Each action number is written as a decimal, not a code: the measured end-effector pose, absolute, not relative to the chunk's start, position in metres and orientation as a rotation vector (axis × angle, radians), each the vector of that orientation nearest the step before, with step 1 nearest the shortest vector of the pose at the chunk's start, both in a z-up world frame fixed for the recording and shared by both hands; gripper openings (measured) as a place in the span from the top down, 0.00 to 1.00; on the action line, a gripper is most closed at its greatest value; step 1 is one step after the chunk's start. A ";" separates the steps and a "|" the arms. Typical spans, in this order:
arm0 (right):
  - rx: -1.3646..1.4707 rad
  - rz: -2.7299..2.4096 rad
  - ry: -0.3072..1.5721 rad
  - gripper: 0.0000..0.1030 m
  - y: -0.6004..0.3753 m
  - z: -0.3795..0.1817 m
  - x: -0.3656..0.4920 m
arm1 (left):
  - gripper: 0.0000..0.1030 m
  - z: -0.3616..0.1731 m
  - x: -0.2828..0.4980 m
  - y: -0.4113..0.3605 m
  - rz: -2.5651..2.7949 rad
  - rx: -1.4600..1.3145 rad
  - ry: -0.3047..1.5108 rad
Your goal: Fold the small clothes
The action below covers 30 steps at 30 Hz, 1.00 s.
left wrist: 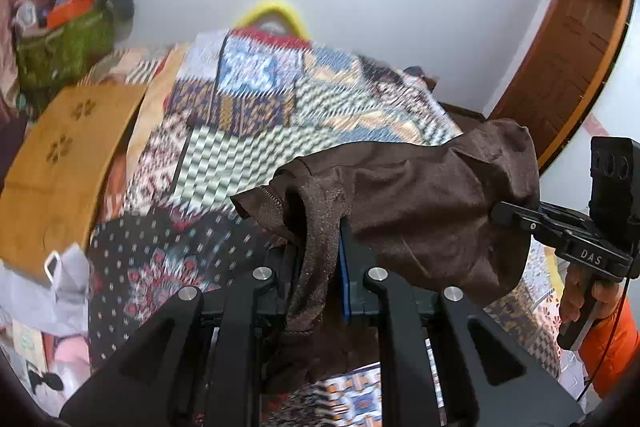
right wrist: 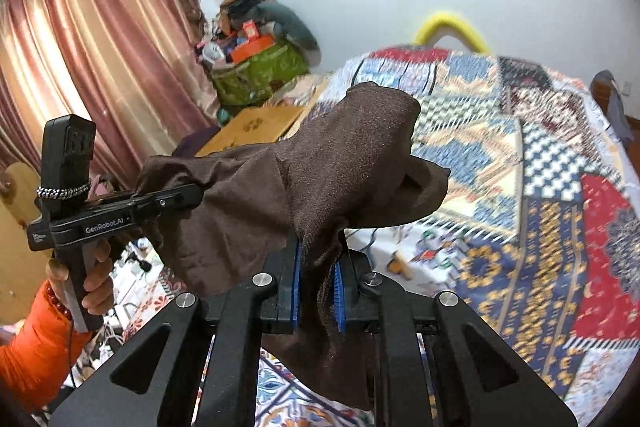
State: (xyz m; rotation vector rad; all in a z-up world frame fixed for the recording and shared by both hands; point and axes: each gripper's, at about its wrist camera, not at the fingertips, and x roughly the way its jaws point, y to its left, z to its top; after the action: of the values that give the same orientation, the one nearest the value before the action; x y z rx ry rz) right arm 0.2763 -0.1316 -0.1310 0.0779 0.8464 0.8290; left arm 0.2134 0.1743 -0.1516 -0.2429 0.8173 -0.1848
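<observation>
Brown cloth (right wrist: 304, 183) hung in air over bed (right wrist: 540, 167), well above quilt. Left gripper (left wrist: 320, 259) pinched one bunch, right gripper (right wrist: 318, 279) pinched other. Cloth looked crumpled. Best I could judge: pull hands apart, make it flat, lay down, then fold.

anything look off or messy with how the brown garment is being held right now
The brown garment is bunched and twisted between the left gripper and right gripper, not spread flat, with one end flopping loose above the patchwork bedspread. No damage visible.
</observation>
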 end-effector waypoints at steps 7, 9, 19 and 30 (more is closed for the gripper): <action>0.050 0.792 0.992 0.89 -0.107 -0.185 0.291 | 0.86 -0.219 0.228 0.192 -0.186 -0.301 0.943; 0.051 0.779 1.039 0.89 -0.105 -0.200 0.298 | 0.86 -0.237 0.234 0.194 -0.190 -0.311 0.970; 0.001 0.704 1.081 0.75 -0.112 -0.211 0.311 | 0.63 -0.267 0.242 0.212 -0.114 -0.328 0.997; -0.075 0.739 0.893 0.69 -0.110 -0.158 0.290 | 0.63 -0.212 0.215 0.216 -0.081 -0.204 0.864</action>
State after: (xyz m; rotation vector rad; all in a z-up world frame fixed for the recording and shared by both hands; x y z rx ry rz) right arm 0.2898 -0.1097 -0.1581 -0.0752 0.8933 0.7391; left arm 0.2151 0.2155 -0.2123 -0.2036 0.8644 -0.0806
